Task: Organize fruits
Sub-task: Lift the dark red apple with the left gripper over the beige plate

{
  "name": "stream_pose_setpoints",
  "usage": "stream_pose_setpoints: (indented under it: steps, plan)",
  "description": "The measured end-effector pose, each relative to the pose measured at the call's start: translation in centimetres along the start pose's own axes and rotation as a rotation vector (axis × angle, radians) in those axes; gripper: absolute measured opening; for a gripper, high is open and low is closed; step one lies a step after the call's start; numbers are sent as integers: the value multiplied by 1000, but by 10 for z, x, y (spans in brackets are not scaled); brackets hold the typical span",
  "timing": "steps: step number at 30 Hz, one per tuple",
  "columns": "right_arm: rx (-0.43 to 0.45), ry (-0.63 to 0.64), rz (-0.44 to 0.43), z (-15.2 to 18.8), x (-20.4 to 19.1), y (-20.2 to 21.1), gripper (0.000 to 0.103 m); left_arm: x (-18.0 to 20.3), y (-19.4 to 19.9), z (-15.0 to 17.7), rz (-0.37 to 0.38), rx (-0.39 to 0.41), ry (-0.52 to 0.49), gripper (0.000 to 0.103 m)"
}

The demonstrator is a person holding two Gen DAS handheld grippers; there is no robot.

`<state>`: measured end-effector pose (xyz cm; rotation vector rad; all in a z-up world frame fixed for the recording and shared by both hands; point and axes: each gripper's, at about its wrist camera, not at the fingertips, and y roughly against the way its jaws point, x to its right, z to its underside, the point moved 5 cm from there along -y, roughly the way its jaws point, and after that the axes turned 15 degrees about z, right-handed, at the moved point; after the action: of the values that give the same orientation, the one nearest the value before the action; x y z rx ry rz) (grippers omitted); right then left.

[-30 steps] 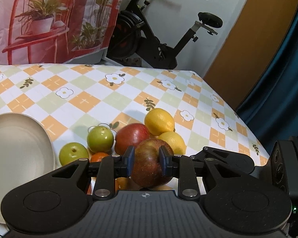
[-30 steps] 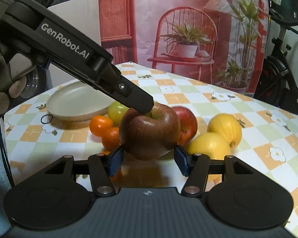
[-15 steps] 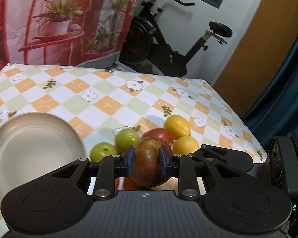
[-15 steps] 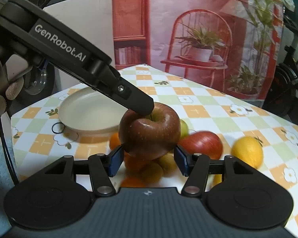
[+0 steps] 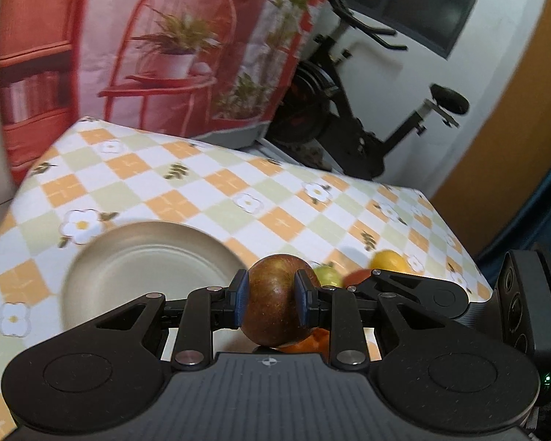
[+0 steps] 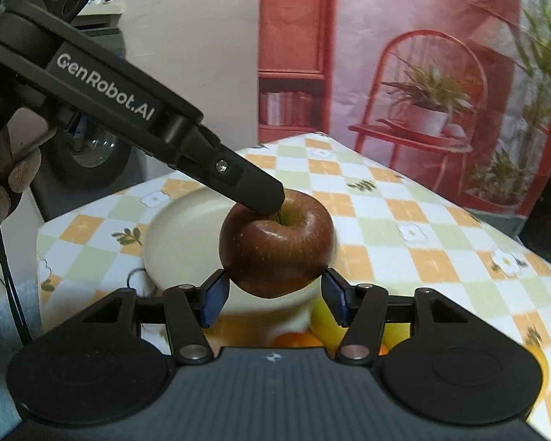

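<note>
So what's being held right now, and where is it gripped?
The left gripper holds the dark red apple by its opposite sides. The right gripper holds nothing.

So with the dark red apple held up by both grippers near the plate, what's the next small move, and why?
Probably carry the apple further over the plate and lower it. The left gripper clamps its sides, the right gripper flanks it below, and the plate lies bare just beyond.

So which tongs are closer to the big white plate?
Left, I think. The left tongs grip the dark red apple beside the plate's rim. The right tongs sit behind the apple, farther from the plate.
</note>
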<state>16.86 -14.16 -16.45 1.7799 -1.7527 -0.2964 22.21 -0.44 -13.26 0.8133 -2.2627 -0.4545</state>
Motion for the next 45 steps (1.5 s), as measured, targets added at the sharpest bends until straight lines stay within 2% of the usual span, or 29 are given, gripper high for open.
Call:
stream_pose_setpoints:
  steps: [9,23,33,45]
  plan:
    - [-2,70,-55,-30,-34,-44,58,-50,17,-10,-44,45,65,29]
    - [-42,153,-88,-46,-68,-108,58,-106,17,-13,-98,57,128,29]
    - [-73,175,-106,-47,-79,-136,58,-120,13,-10,-151,50,158,29]
    - [-87,184,-111,-45,-83,-147,58,-124,13,-9,-182,45,164,29]
